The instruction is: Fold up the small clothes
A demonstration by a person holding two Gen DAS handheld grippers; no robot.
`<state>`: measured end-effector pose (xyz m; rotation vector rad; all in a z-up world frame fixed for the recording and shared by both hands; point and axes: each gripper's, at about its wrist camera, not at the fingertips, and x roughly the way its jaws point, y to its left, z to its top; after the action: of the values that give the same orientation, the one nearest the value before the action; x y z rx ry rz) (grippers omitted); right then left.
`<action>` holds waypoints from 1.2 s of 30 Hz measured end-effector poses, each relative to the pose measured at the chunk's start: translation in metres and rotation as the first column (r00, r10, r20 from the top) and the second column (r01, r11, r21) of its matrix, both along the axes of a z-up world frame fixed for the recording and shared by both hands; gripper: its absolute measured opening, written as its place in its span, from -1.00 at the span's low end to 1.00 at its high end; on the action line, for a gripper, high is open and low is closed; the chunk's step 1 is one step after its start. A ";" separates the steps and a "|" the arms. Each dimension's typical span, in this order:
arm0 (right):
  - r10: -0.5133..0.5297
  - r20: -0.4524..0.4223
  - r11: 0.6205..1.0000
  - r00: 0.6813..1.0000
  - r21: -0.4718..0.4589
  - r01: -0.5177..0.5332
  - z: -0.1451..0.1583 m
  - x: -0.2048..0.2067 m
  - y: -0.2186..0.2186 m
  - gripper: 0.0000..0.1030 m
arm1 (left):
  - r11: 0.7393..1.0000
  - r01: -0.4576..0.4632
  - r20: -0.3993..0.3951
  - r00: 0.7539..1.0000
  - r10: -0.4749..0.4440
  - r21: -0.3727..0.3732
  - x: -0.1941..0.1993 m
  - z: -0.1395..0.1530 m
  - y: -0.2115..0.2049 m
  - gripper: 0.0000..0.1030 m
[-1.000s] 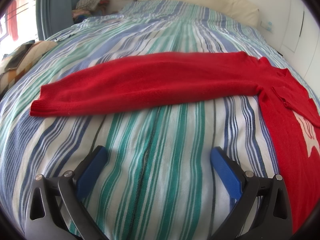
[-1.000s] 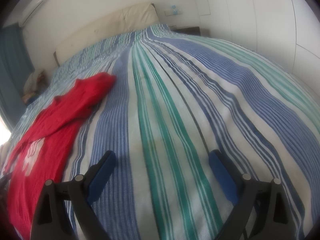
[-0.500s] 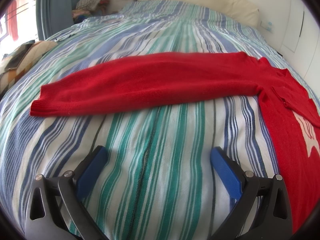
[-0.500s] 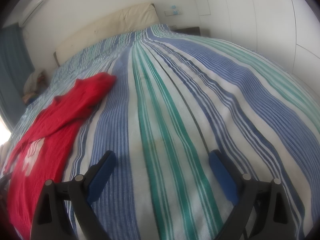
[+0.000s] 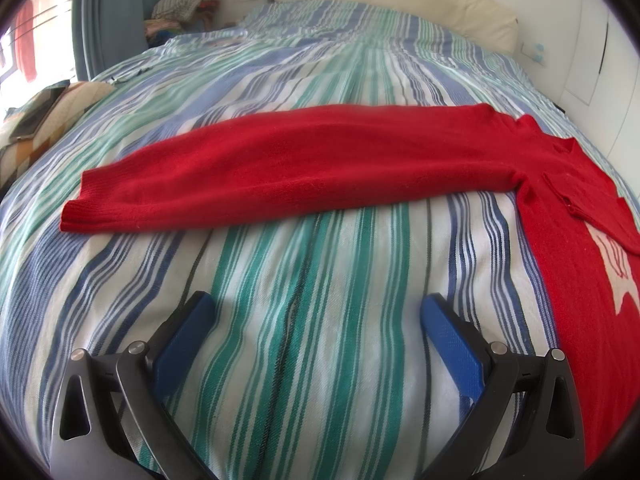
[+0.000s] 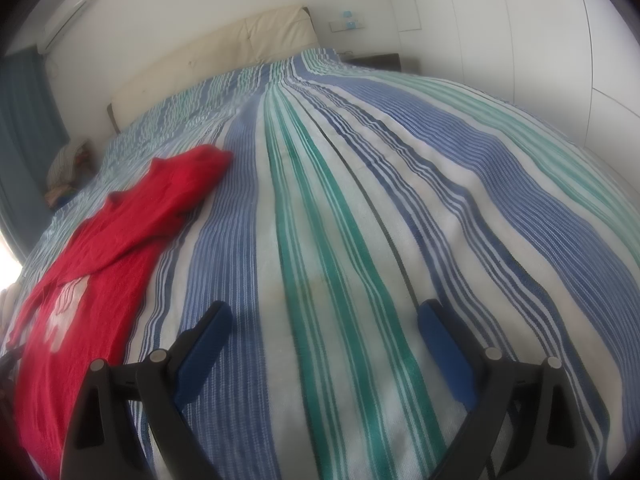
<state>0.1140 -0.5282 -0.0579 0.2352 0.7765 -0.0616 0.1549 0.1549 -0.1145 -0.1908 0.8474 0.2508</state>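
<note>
Bed (image 5: 304, 360), striped cover: red sweater (image 5: 304, 164) lies flat mid-bed, sleeve stretched sideways w/ cuff (image 5: 80, 212) toward the window-side edge. No fold done yet, looks like everything's left. Left gripper (image 5: 316, 320) & right gripper (image 6: 324, 328): fingers spread wide, holding nothing.

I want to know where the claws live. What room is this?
Most likely a bedroom. A big bed with a striped cover fills the view, a padded cream headboard stands at its far end, and a red sweater lies spread on it.
</note>
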 end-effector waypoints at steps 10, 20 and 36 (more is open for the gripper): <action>0.000 0.000 1.000 1.000 0.000 0.000 0.000 0.000 0.000 0.82 | 1.000 0.000 0.000 1.000 0.000 0.001 0.000 0.000 -0.001 0.99; 0.000 0.000 1.000 1.000 0.001 0.000 0.000 0.000 0.000 0.82 | 1.000 0.000 -0.001 1.000 0.000 0.001 0.000 0.000 0.000 0.99; 0.000 0.010 1.000 1.000 0.005 0.000 0.002 -0.001 0.001 0.82 | 0.875 -0.248 -0.047 0.967 0.252 -0.417 -0.053 0.032 0.147 0.99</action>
<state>0.1135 -0.5273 -0.0561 0.2402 0.7665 -0.0584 0.1015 0.3014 -0.0828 -0.7102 0.8603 0.3070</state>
